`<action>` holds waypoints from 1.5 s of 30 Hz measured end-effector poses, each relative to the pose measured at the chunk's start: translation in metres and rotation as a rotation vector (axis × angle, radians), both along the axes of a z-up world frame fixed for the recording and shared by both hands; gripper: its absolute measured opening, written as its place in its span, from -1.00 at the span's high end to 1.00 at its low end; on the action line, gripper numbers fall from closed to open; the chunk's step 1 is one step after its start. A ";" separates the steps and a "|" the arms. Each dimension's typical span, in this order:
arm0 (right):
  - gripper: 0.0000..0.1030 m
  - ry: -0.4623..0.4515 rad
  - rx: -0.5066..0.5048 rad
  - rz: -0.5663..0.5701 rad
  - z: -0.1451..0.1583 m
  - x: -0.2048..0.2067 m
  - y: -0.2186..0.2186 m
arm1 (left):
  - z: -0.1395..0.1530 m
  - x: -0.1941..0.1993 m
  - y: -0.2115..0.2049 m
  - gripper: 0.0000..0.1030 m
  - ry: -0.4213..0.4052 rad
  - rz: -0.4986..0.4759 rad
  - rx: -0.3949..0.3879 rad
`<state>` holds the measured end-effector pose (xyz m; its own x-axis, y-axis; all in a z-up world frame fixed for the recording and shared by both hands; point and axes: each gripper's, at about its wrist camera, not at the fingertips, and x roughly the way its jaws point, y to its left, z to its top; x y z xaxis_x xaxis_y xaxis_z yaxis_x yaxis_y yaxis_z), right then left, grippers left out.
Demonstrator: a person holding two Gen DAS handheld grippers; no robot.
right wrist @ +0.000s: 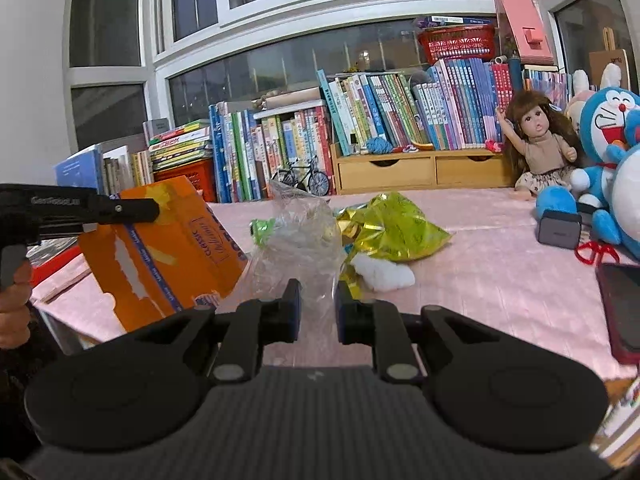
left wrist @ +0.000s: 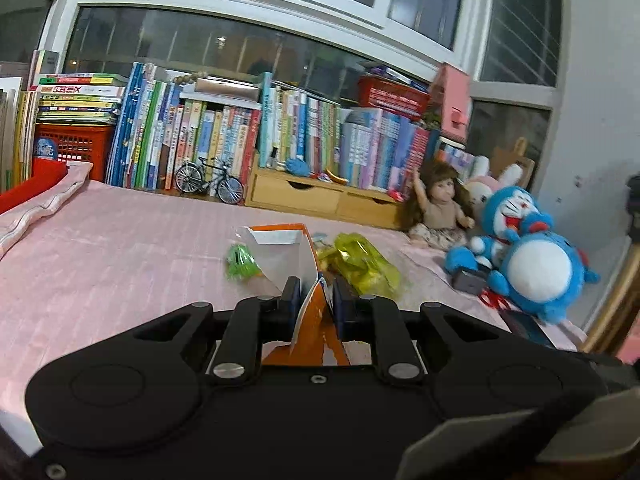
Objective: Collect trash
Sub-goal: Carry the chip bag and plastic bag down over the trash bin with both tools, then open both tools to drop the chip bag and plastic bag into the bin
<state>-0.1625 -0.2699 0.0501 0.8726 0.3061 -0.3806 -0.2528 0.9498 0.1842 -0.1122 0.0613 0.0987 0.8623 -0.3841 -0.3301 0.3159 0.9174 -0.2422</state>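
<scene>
Pink-sheeted bed (right wrist: 500, 280) under a curved window, far edge lined with rows of books (right wrist: 400, 112), a small model bicycle (right wrist: 304, 178) and a wooden drawer unit (right wrist: 424, 170). To the right, a long-haired doll (right wrist: 540, 144) beside blue plush toys (right wrist: 612, 132); near them a small dark box (right wrist: 558, 230) and, at the right edge, a dark red phone (right wrist: 622, 308).

Left claw (left wrist: 316, 292) closed on an orange cardboard box (left wrist: 316, 316), torn and flattened, pinched on edge between the blue pads and lifted clear of the sheet; same box (right wrist: 168, 248) seen tilted at the left in the right wrist view, with the claw's black body and a hand (right wrist: 14, 300) on its grip behind it.

Right claw (right wrist: 316, 300) closed on a clear plastic bag (right wrist: 300, 244), crumpled, rising between the pads.

Loose on the bed just beyond: a yellow-green foil wrapper (right wrist: 396, 224) right of centre, a small green wrapper (right wrist: 262, 228) left of the bag, a white tissue wad (right wrist: 382, 274) near the foil. In the left wrist view, green wrapper (left wrist: 240, 260) left of the box and foil wrapper (left wrist: 368, 260) right of it.

Folded pink bedding (left wrist: 44, 200) and something red at the far left.
</scene>
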 end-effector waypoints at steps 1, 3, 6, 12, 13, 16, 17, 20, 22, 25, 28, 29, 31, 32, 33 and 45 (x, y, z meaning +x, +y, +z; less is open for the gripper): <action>0.59 0.008 0.005 0.004 -0.001 -0.005 -0.001 | -0.002 -0.009 0.000 0.69 0.002 -0.011 0.007; 0.59 0.032 0.016 0.011 -0.004 -0.017 -0.002 | -0.006 -0.028 0.001 0.69 0.004 -0.034 0.023; 0.59 0.073 0.029 0.018 -0.010 -0.033 -0.003 | -0.015 -0.059 0.000 0.69 0.023 -0.067 0.046; 0.59 0.168 0.033 0.029 -0.031 -0.055 0.002 | -0.040 -0.104 -0.008 0.69 0.094 -0.130 0.087; 0.59 0.186 0.039 0.029 -0.035 -0.057 0.002 | -0.045 -0.108 -0.008 0.69 0.109 -0.134 0.090; 0.59 0.245 0.057 0.016 -0.050 -0.057 0.003 | -0.061 -0.114 -0.009 0.70 0.171 -0.141 0.093; 0.60 0.265 0.061 0.012 -0.056 -0.057 0.004 | -0.066 -0.114 -0.010 0.70 0.198 -0.146 0.089; 0.60 0.319 0.058 0.005 -0.071 -0.059 0.005 | -0.082 -0.115 -0.013 0.71 0.250 -0.153 0.117; 0.61 0.358 0.062 0.002 -0.081 -0.060 0.006 | -0.092 -0.115 -0.014 0.71 0.278 -0.152 0.133; 0.61 0.407 0.057 -0.002 -0.096 -0.061 0.008 | -0.108 -0.111 -0.016 0.73 0.337 -0.143 0.138; 0.62 0.452 0.043 0.003 -0.108 -0.061 0.012 | -0.123 -0.110 -0.019 0.74 0.383 -0.149 0.156; 0.62 0.467 0.042 0.006 -0.112 -0.060 0.013 | -0.128 -0.109 -0.020 0.75 0.399 -0.147 0.165; 0.62 0.492 0.028 0.016 -0.119 -0.060 0.015 | -0.137 -0.107 -0.022 0.75 0.428 -0.146 0.175; 0.63 0.505 0.016 0.022 -0.122 -0.060 0.017 | -0.141 -0.106 -0.022 0.75 0.442 -0.145 0.178; 0.63 0.517 0.007 0.024 -0.127 -0.060 0.019 | -0.145 -0.104 -0.023 0.75 0.456 -0.140 0.182; 0.63 0.619 -0.022 0.038 -0.153 -0.046 0.031 | -0.188 -0.082 -0.036 0.74 0.579 -0.104 0.229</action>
<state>-0.2090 -0.2391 -0.1027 0.4768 0.3189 -0.8191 -0.1395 0.9475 0.2877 -0.1941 0.0255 -0.0891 0.4808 -0.3208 -0.8160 0.2825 0.9377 -0.2022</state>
